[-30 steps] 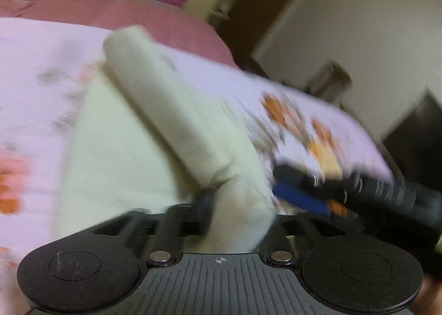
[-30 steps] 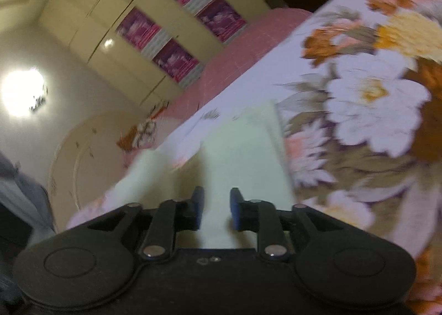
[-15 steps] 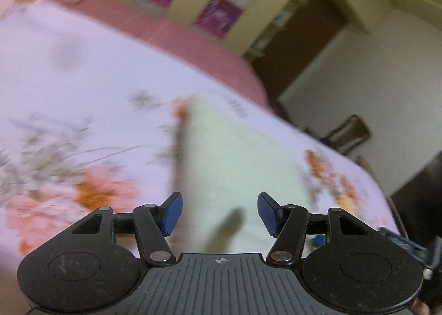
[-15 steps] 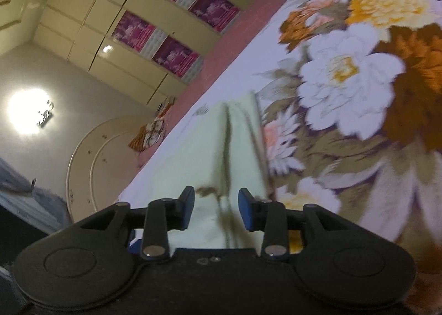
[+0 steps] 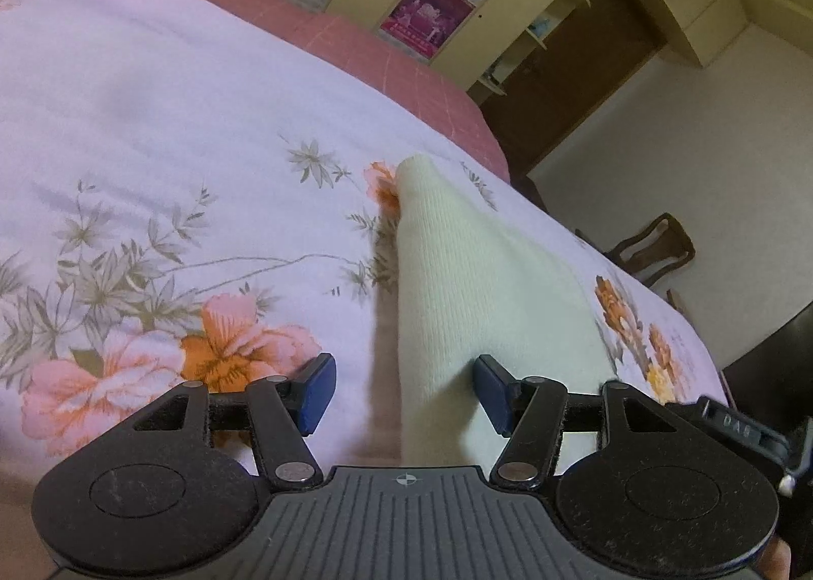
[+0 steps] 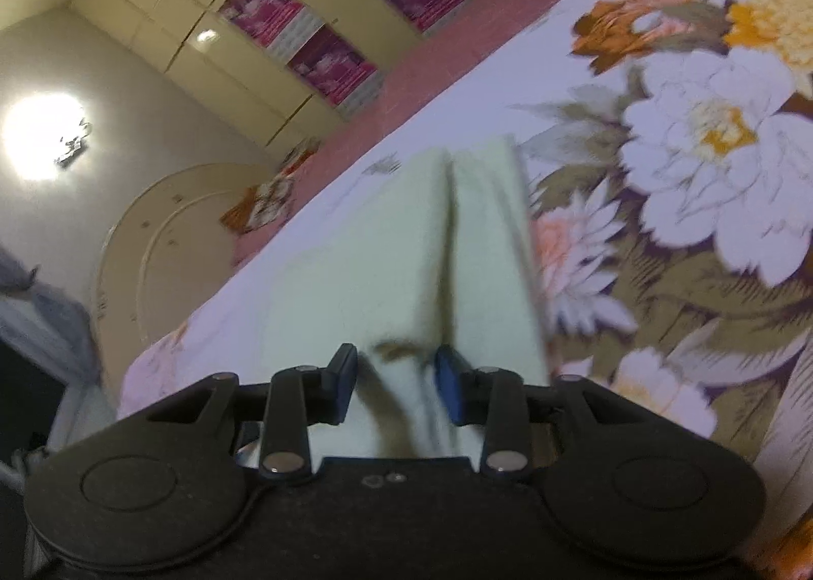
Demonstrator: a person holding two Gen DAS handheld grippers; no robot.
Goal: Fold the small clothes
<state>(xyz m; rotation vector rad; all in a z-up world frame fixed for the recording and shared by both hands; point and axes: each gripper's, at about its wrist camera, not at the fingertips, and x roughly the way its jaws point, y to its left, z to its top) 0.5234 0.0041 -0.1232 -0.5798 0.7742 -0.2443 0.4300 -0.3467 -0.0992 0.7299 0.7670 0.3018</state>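
Observation:
A cream knit garment (image 5: 472,285) lies on the floral bedsheet (image 5: 152,122), narrowing to a point at its far end. My left gripper (image 5: 404,393) hovers open over its near left edge. One blue pad (image 5: 317,392) is above the bare sheet and the other above the cloth, with nothing pinched. In the right wrist view the same garment (image 6: 386,265) shows a lengthwise crease. My right gripper (image 6: 396,383) stands narrowly apart astride a raised fold of it. Its jaws are closing, and I see no firm pinch.
A pink cover (image 5: 366,51) runs along the far side of the bed. Behind it stand cream wardrobes with magenta posters (image 5: 427,13). A wooden chair (image 5: 655,249) and a dark doorway (image 5: 574,87) lie past the bed's right edge.
The left gripper let go of the raised roll of cloth, opened wide and swung over; the garment now lies flat. The right jaws widened a little and sit closer over the fold.

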